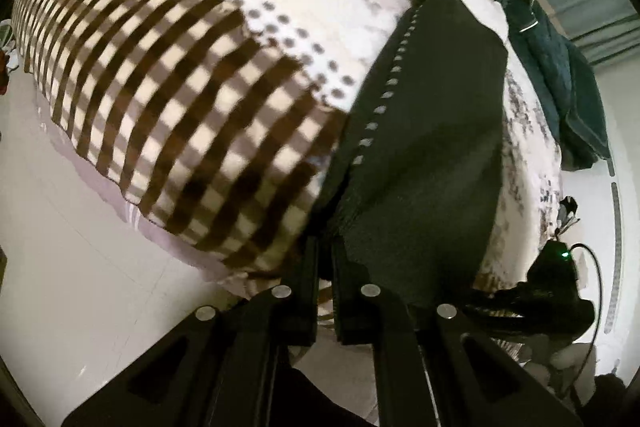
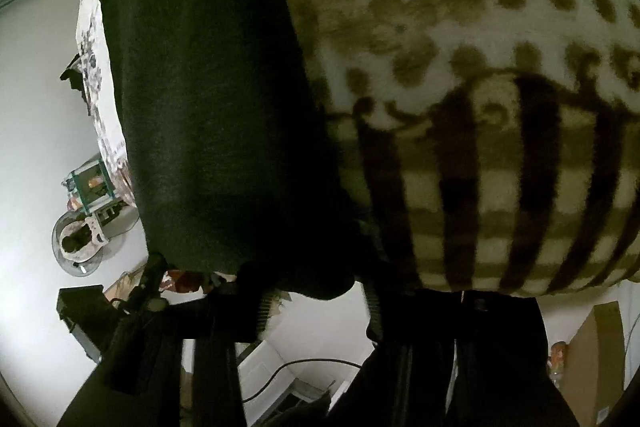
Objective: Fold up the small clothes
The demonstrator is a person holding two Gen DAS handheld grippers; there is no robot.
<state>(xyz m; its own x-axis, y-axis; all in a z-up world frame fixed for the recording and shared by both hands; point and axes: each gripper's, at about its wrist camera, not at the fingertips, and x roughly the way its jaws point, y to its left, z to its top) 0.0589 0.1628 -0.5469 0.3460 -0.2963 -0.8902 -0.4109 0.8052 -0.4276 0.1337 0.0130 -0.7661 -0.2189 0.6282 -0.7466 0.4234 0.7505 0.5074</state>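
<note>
Nearby, a teal jacket lies past the dark garment on the blanket.

Left gripper pinching the dark garment

Its jaws are closed on the garment's near edge; the cloth stretches away ahead of them over a checked and flowered blanket, with a teal garment far ahead right.

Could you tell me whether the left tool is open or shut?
Shut: the left tool has its fingers nearly together, pinching the near edge of the dark garment.
</note>
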